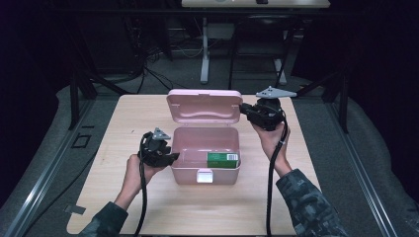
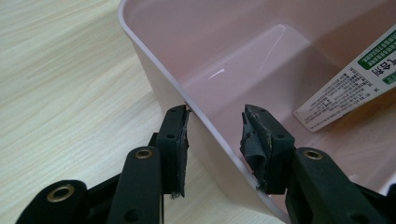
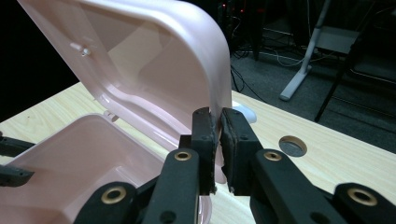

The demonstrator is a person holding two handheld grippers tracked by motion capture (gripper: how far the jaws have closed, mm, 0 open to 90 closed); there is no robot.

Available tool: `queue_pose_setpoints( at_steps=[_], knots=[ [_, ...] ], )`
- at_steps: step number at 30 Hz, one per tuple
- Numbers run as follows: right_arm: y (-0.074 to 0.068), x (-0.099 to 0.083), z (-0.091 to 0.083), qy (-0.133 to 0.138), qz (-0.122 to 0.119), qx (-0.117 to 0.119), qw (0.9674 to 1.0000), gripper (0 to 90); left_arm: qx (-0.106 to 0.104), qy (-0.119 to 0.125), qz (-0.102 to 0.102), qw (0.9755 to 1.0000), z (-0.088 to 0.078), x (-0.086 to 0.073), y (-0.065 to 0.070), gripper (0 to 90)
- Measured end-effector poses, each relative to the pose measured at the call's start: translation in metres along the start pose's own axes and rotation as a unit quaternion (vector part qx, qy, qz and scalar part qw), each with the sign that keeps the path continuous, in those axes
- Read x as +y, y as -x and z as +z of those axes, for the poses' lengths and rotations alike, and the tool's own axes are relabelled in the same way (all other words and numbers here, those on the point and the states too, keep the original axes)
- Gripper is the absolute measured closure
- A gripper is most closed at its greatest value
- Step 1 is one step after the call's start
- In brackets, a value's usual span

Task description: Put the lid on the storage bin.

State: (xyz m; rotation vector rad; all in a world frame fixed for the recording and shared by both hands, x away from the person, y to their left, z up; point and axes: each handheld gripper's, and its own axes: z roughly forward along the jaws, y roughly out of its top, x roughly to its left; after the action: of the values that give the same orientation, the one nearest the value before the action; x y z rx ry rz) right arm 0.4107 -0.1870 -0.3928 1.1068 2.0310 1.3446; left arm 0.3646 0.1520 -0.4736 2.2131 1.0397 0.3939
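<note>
A pink plastic box stands mid-table with its lid raised upright at the back. A green carton lies inside at the right; in the left gripper view its white printed side shows. My left gripper straddles the box's left wall, one pad outside and one inside, both bearing on the wall. My right gripper is shut on the lid's right edge. In the right gripper view the lid's rim runs down between the pads of that gripper.
The box's white latch sits on its front wall. The wooden table has a round hole near the right gripper. Beyond the far edge stand a white desk leg and black frame struts.
</note>
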Motion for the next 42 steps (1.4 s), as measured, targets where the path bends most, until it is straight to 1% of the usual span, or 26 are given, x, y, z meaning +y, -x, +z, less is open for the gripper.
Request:
queue_pose_setpoints(
  at_steps=[10, 16, 25, 31, 36, 39, 40, 42],
  knots=[
    [-0.004, -0.004, -0.010, -0.011, -0.005, 0.013, 0.9998, 82.3, -0.002, 0.004, -0.001, 1.0000, 0.000, -0.001, -0.001, 60.8],
    [-0.006, -0.009, -0.015, -0.015, 0.001, 0.025, 0.9996, 80.5, -0.004, 0.006, 0.000, 1.0000, 0.000, -0.002, -0.002, 60.6],
    [-0.009, -0.016, -0.018, -0.032, 0.009, 0.040, 0.9986, 76.4, -0.007, 0.010, -0.002, 0.9999, -0.002, -0.002, -0.003, 60.3],
    [-0.011, -0.021, -0.020, -0.038, 0.016, 0.046, 0.9981, 75.2, -0.012, 0.015, -0.003, 0.9998, -0.005, -0.003, -0.004, 60.6],
    [-0.013, -0.024, -0.021, -0.046, 0.017, 0.051, 0.9975, 72.1, -0.010, 0.017, -0.003, 0.9998, -0.006, -0.003, -0.004, 60.5],
    [-0.014, -0.026, -0.022, -0.050, 0.018, 0.053, 0.9971, 71.5, -0.010, 0.018, -0.007, 0.9998, -0.009, -0.003, -0.006, 58.5],
    [-0.014, -0.027, -0.022, -0.051, 0.018, 0.054, 0.9971, 71.4, -0.015, 0.016, -0.010, 0.9997, -0.011, -0.003, -0.007, 56.0],
    [-0.015, -0.029, -0.023, -0.050, 0.018, 0.054, 0.9971, 70.9, -0.016, 0.016, -0.015, 0.9996, -0.015, -0.002, -0.010, 50.8]
  ],
)
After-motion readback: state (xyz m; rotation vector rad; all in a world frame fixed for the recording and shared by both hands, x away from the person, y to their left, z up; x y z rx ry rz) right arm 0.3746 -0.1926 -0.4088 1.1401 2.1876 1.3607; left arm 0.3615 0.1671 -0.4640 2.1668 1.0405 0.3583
